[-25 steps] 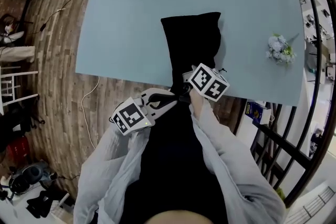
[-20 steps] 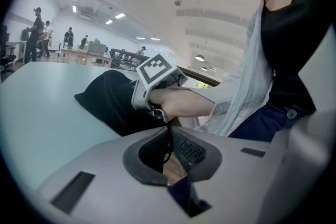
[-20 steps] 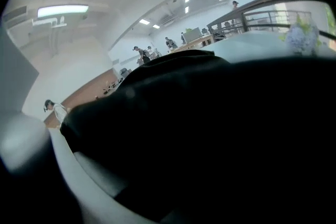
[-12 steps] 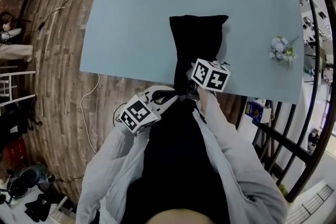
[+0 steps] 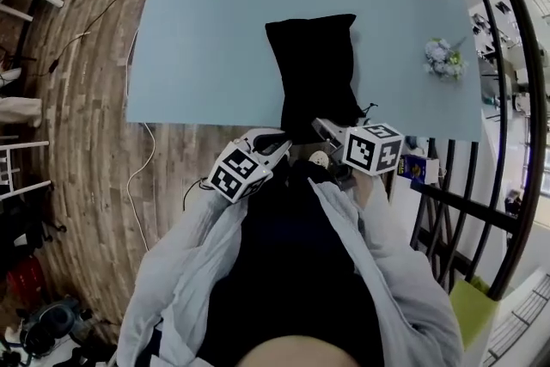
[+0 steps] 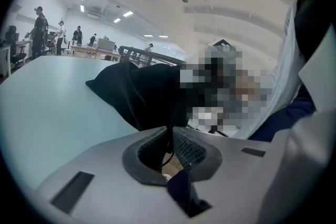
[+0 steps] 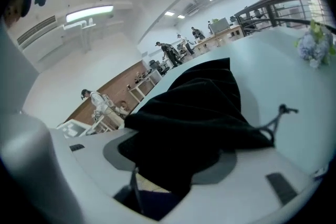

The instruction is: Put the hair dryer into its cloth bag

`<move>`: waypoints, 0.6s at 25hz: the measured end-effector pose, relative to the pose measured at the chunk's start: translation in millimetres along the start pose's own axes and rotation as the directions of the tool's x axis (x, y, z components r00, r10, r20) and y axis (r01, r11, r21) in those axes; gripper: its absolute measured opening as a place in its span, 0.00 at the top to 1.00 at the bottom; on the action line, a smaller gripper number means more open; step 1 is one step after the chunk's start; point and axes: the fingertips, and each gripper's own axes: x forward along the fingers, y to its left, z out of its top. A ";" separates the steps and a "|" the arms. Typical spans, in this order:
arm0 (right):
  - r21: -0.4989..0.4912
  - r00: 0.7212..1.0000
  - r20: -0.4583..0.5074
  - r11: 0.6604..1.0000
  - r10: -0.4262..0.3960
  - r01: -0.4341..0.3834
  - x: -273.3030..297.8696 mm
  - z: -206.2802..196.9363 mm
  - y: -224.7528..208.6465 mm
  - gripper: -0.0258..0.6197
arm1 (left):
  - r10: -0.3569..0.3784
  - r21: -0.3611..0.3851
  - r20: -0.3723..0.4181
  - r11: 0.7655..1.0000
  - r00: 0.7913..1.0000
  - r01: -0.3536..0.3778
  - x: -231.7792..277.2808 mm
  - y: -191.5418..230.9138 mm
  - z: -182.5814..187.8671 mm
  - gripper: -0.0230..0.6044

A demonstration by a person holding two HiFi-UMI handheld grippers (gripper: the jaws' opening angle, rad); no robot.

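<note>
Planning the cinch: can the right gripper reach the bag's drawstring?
Probably yes: the drawstring sticks out uncovered beside the right gripper, whose jaws are opening around the cloth bag.

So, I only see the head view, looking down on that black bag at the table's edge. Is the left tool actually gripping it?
Observer: In the left gripper view, the left gripper has its jaws nearly together, apparently pinching the edge of the cloth bag.
Visitor: And the right one?
Observer: The right gripper view shows the right gripper with jaws wide and opening; bag cloth lies between them, but they aren't pressing it.
Visitor: Anyone else around?
Observer: Yes, several people stand in the room beyond the table.
</note>
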 end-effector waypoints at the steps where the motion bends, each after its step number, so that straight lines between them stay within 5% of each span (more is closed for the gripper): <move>1: -0.030 1.000 -0.014 1.000 0.001 -0.001 -7.4 -9.4 1.4 0.55 | 0.005 0.005 -0.008 1.000 1.000 -0.005 0.0 1.2 -1.9 0.90; 6: -0.117 0.999 -0.007 0.992 -0.048 0.047 -48.7 -39.6 -8.5 0.57 | 0.034 0.002 -0.011 0.999 0.999 -0.034 -0.1 1.7 -5.1 0.90; 9: -0.149 0.984 0.045 0.973 -0.170 0.174 -74.4 -40.0 -32.1 0.61 | 0.044 -0.020 -0.002 0.999 0.999 -0.044 0.3 3.5 -3.8 0.90; 12: -0.297 0.942 0.098 0.894 -0.320 0.335 -98.9 -28.4 -61.6 0.62 | 0.051 -0.035 0.002 0.998 0.999 -0.051 0.6 3.1 -4.7 0.90; 15: -0.540 0.932 0.055 0.774 -0.358 0.329 -87.5 -5.1 -73.8 0.61 | 0.074 -0.026 -0.005 0.997 0.997 -0.074 2.3 5.5 -6.0 0.90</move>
